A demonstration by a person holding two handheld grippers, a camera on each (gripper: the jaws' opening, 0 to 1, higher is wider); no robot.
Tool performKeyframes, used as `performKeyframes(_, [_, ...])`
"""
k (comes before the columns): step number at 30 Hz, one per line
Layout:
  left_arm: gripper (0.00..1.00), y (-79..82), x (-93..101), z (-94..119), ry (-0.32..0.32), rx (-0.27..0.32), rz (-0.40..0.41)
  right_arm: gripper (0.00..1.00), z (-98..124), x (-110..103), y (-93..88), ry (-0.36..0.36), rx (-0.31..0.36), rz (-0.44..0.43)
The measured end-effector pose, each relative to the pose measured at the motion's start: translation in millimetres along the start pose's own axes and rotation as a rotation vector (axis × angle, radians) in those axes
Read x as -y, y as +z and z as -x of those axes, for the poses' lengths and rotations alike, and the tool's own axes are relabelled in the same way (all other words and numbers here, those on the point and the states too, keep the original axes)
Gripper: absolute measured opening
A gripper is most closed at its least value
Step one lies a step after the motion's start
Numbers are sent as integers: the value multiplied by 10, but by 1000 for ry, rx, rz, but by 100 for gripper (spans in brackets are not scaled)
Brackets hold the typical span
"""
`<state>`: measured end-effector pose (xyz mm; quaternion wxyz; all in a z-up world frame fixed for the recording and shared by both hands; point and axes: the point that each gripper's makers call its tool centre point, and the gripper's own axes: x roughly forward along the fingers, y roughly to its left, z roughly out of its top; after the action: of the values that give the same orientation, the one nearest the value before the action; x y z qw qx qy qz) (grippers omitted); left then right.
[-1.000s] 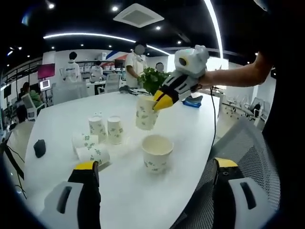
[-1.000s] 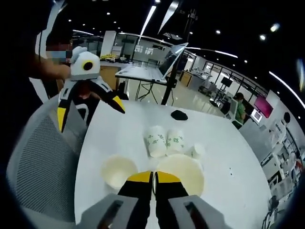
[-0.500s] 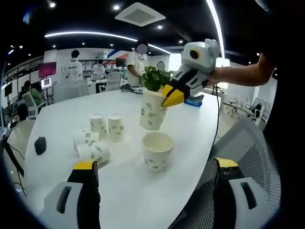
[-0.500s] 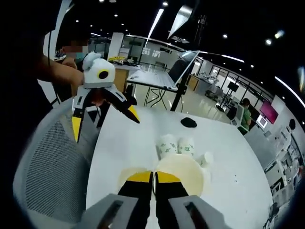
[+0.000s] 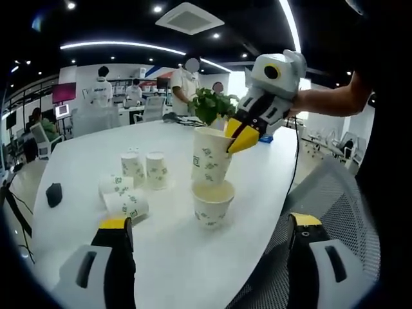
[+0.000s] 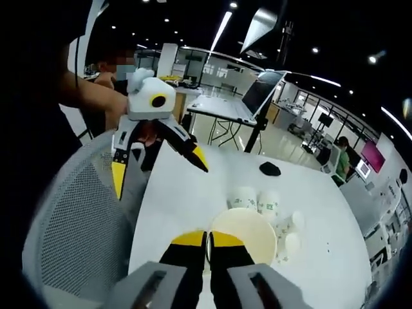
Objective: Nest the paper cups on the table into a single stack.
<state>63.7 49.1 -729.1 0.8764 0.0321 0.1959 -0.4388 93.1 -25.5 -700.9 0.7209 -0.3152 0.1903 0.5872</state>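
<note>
My left gripper (image 5: pixel 205 241) hangs with its jaws wide apart, nearer me than the upright cup (image 5: pixel 212 203) on the white table (image 5: pixel 84 151). Directly above that cup, my right gripper (image 5: pixel 239 136) pinches the rim of a second cup (image 5: pixel 210 156), whose base dips into its mouth. Left of it lie two tipped cups (image 5: pixel 122 198); beyond those stand two more cups (image 5: pixel 143 170).

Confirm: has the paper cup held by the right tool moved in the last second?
Yes. The held white paper cup shifted over and down, now just above the upright open paper cup on the white table.
</note>
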Motion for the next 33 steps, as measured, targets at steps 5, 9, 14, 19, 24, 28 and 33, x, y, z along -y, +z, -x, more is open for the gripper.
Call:
performKeyframes(5, [98, -3, -7, 3, 4, 1, 5, 0, -41, -41, 22, 11, 3, -3])
performKeyframes(9, [98, -1, -13, 2, 5, 3, 7, 0, -68, -78, 32, 19, 2, 1])
performKeyframes(14, [98, -10, -14, 2, 4, 1, 7, 0, -83, -121, 18, 28, 0, -7])
performKeyframes(19, [98, -17, -12, 4, 4, 0, 7, 0, -121, -156, -40, 36, -11, -17])
performKeyframes(24, [98, -24, -3, 8, 2, -2, 5, 0, -168, -179, -84, 47, -15, -35])
performKeyframes(28, [97, -28, -4, 13, 3, -5, 2, 0, -208, -182, -123, 53, -21, -47])
performKeyframes(33, [97, -13, -5, 14, 4, -2, 0, 0, -269, -178, -203, 63, -32, -67])
